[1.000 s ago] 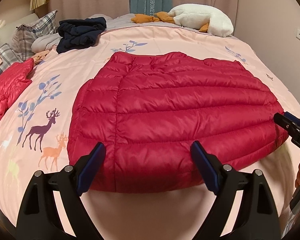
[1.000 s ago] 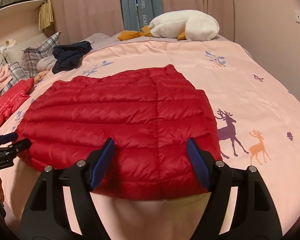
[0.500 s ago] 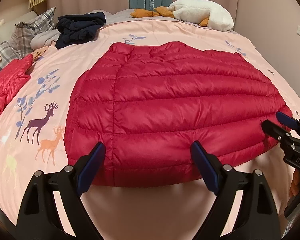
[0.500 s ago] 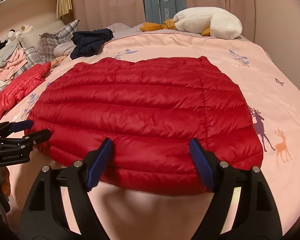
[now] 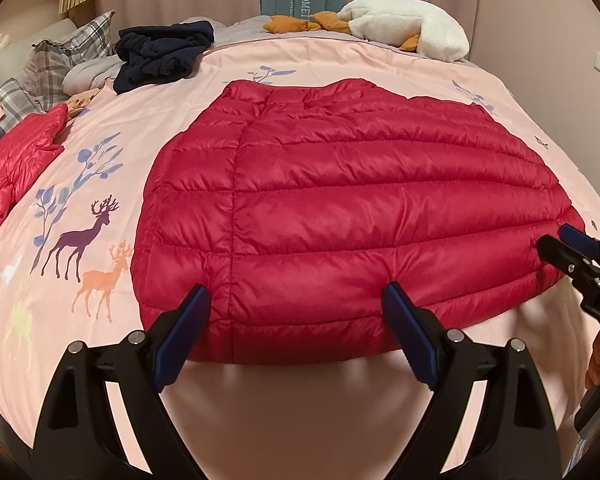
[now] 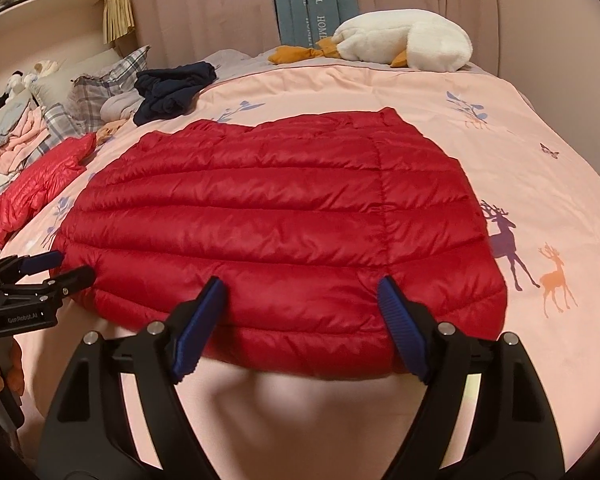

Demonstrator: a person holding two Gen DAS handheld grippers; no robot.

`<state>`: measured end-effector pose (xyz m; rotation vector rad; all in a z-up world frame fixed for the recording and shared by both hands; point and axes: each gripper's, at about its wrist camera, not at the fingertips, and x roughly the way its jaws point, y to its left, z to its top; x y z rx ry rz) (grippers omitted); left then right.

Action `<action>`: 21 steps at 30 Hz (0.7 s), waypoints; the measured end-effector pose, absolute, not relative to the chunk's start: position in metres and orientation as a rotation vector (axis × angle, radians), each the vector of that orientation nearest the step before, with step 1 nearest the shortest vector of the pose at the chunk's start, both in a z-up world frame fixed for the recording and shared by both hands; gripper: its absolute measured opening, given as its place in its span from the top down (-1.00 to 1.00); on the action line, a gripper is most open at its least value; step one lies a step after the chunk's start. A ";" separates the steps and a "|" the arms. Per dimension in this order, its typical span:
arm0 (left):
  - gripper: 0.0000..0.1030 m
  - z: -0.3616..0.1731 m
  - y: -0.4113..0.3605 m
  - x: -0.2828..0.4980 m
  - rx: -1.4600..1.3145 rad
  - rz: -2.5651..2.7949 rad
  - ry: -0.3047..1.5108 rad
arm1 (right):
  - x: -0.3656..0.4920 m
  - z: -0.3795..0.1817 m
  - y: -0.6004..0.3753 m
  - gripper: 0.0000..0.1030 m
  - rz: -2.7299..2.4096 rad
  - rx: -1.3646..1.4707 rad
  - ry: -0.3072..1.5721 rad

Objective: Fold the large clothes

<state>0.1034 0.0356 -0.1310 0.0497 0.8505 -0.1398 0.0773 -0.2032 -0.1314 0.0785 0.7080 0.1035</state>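
Left wrist view: a red quilted down jacket (image 5: 340,216) lies flat on the pink deer-print duvet (image 5: 60,216), its near hem toward the camera; the left gripper (image 5: 298,304) is poised over that hem with its jaws wide apart, the blue pads (image 5: 188,320) resting on or just above the fabric, which one cannot be told, and nothing clamped. At the right margin the right gripper (image 5: 556,240) reaches the jacket's right corner. Beyond lie a navy garment (image 5: 160,54), plaid pillows (image 5: 60,60), a white goose plush (image 5: 408,30) and a second red jacket (image 5: 16,160) at the left. Right wrist view: the same down jacket (image 6: 280,216) spreads across the duvet (image 6: 540,140); the right gripper (image 6: 300,292), jaws broadly open after opening a little more within the last second, straddles the near hem without pinching it, the hem lying between the pads. The left gripper (image 6: 66,264) appears at the left edge, open beside the jacket's left corner
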 end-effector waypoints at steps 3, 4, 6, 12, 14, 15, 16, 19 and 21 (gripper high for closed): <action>-0.73 -0.131 0.036 0.103 0.049 -0.139 0.851 | 0.076 -0.131 -0.206 -0.55 0.101 0.085 0.708; -0.73 -0.131 0.036 0.103 0.050 -0.139 0.852 | 0.076 -0.131 -0.206 -0.55 0.101 0.085 0.709; -0.73 -0.131 0.036 0.103 0.050 -0.138 0.852 | 0.075 -0.131 -0.206 -0.55 0.100 0.085 0.708; -0.73 -0.132 0.039 0.102 0.048 -0.134 0.856 | 0.075 -0.131 -0.208 -0.55 0.091 0.081 0.706; -0.73 -0.132 0.041 0.100 0.048 -0.132 0.858 | 0.074 -0.130 -0.213 -0.55 0.082 0.081 0.704; -0.73 -0.133 0.042 0.100 0.047 -0.131 0.858 | 0.074 -0.130 -0.214 -0.55 0.078 0.083 0.705; -0.73 -0.133 0.042 0.100 0.047 -0.130 0.860 | 0.073 -0.130 -0.216 -0.55 0.071 0.084 0.706; -0.73 -0.133 0.043 0.099 0.046 -0.128 0.861 | 0.071 -0.130 -0.222 -0.55 0.052 0.092 0.705; -0.73 -0.133 0.043 0.100 0.048 -0.127 0.863 | 0.070 -0.131 -0.226 -0.55 0.038 0.094 0.706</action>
